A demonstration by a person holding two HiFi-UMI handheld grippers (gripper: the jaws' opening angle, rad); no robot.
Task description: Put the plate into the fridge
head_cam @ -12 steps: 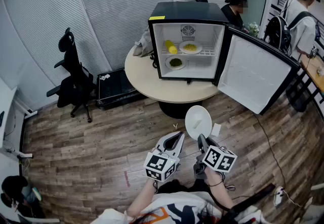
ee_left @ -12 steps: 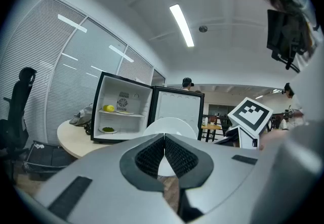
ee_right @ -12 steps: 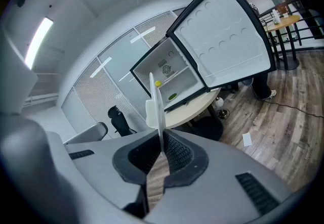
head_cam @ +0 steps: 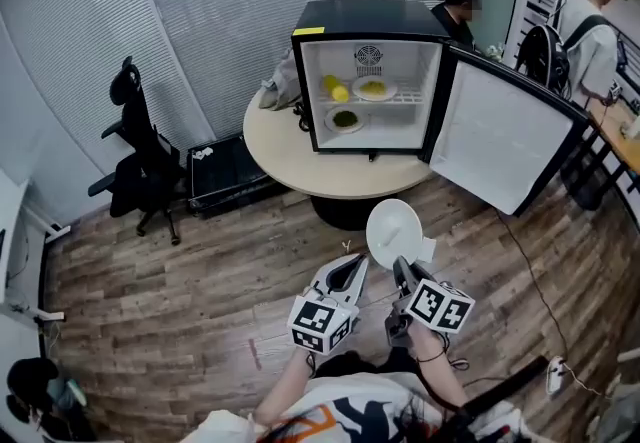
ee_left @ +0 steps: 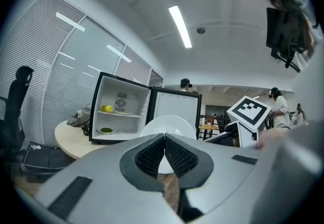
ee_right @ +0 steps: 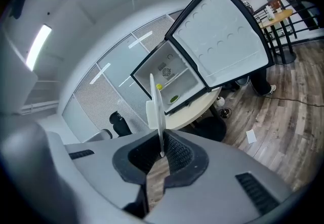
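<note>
A white plate point(head_cam: 393, 229) stands on edge in my right gripper point(head_cam: 400, 265), which is shut on its rim; in the right gripper view the plate point(ee_right: 156, 106) rises edge-on from between the pads. My left gripper point(head_cam: 349, 268) is shut and empty, just left of the plate point(ee_left: 168, 126). The small black fridge point(head_cam: 368, 81) sits on a round beige table point(head_cam: 290, 163) ahead, its door point(head_cam: 505, 136) swung wide to the right. Inside are two plates of food and a yellow item on the shelf.
A black office chair point(head_cam: 135, 151) and a black case point(head_cam: 228, 171) stand left of the table. Two people point(head_cam: 590, 31) are at the back right near a desk. A cable point(head_cam: 530, 301) runs over the wood floor at right.
Both grippers and the plate have risen slightly toward the fridge; the fridge and table sit a little nearer in view.
</note>
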